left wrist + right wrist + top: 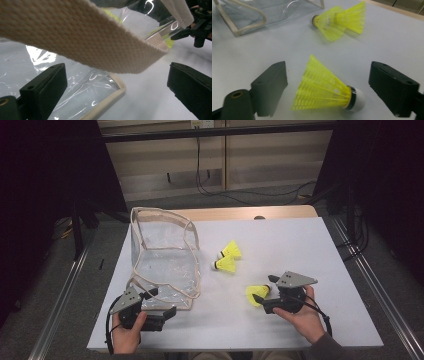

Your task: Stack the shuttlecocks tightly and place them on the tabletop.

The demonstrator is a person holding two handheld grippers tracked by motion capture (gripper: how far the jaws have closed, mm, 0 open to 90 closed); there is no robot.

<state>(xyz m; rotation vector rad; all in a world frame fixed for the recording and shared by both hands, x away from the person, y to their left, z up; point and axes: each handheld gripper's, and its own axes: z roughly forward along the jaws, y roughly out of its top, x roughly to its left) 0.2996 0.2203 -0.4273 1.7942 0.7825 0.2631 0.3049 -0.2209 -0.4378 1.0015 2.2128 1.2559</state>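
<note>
A yellow shuttlecock [257, 294] [324, 86] lies on its side on the white table, between the two jaws of my right gripper [264, 289] [328, 80]. The jaws stand apart on either side of it, and gaps show between pads and shuttlecock. Two more yellow shuttlecocks [232, 250] [226, 265] lie close together farther back. A clear plastic bag with beige trim [162, 255] stands open at the left. My left gripper [162, 302] [117, 82] is open at the bag's near corner. The bag's beige strap [82, 37] hangs across in front of its camera, above the jaws.
The white table top [300, 245] has bare room to the right and behind the shuttlecocks. Beyond its far edge is a wooden strip [240, 213]. Metal rails [370, 280] run along both sides, and cables lie on the floor behind.
</note>
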